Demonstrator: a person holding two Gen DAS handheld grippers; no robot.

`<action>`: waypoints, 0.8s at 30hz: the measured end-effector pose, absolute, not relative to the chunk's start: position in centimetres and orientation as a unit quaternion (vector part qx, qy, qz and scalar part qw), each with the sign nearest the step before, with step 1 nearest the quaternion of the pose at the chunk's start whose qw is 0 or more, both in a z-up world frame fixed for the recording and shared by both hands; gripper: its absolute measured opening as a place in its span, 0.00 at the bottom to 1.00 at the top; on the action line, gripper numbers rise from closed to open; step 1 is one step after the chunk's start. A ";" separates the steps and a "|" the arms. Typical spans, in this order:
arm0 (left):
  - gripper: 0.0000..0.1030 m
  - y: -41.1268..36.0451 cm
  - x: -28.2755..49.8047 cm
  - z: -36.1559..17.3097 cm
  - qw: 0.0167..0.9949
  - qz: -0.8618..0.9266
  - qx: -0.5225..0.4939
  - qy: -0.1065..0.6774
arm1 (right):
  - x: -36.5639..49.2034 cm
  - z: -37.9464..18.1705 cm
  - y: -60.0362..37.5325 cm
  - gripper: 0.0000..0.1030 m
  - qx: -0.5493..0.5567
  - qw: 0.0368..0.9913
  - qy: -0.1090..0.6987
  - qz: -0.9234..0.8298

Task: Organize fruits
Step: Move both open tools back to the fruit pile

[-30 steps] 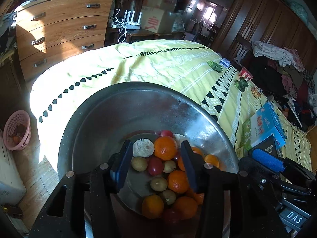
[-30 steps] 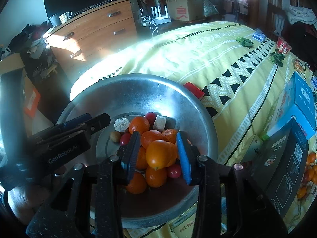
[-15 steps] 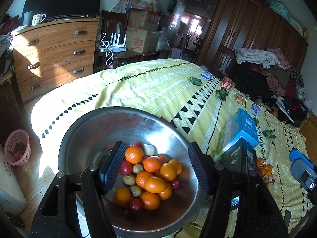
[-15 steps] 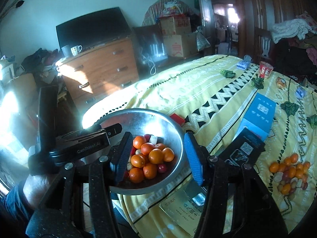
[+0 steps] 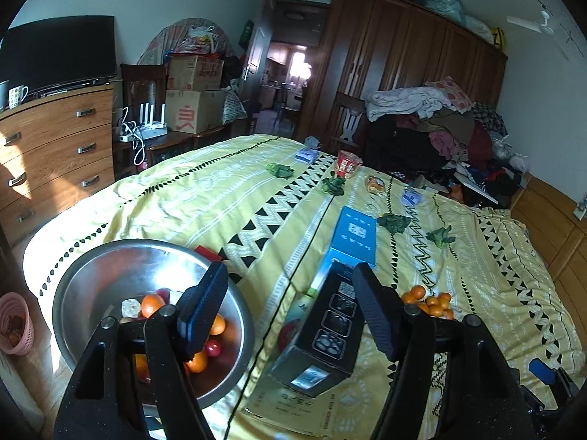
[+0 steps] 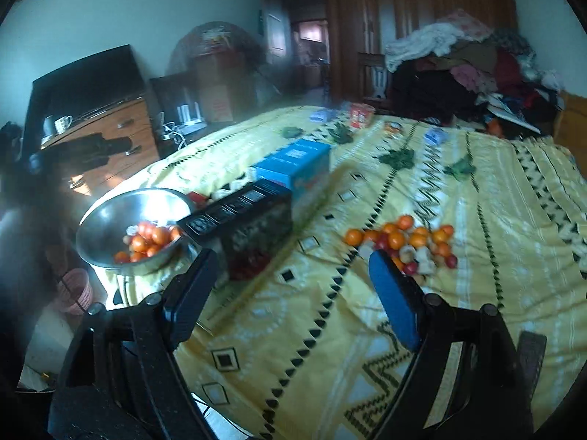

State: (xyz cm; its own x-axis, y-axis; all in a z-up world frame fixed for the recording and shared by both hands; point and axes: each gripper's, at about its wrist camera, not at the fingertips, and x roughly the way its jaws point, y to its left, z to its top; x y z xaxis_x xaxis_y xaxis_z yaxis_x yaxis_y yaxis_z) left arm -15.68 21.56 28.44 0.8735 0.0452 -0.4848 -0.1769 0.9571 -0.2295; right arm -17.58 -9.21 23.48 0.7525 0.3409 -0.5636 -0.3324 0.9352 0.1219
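A steel bowl (image 5: 110,267) (image 6: 106,216) sits at the near left corner of the yellow bed and holds several oranges (image 6: 146,240), small red fruits and pale chunks. A loose pile of oranges and small fruits (image 6: 407,242) (image 5: 427,302) lies on the bedspread to the right. My left gripper (image 5: 290,311) is open and empty, raised above the bowl's right rim and a black box. My right gripper (image 6: 293,293) is open and empty, above the bedspread between the bowl and the loose pile.
A black box (image 5: 323,333) (image 6: 253,216) and a blue box (image 5: 352,234) (image 6: 297,168) lie between the bowl and the pile. Green leafy bits (image 5: 394,222), small packets and a red cup (image 5: 348,163) lie farther up the bed. A pink basket (image 5: 13,322) stands on the floor at left.
Both grippers rose and pulled back from the bowl, swinging right. The right gripper, earlier closed around an orange over the bowl, is now open and empty; the orange stayed in the bowl.
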 end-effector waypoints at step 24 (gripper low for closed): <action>0.71 4.8 -6.8 26.5 0.944 -0.097 -0.050 0.312 | -17.9 20.4 -23.4 0.81 0.122 0.924 0.352 0.083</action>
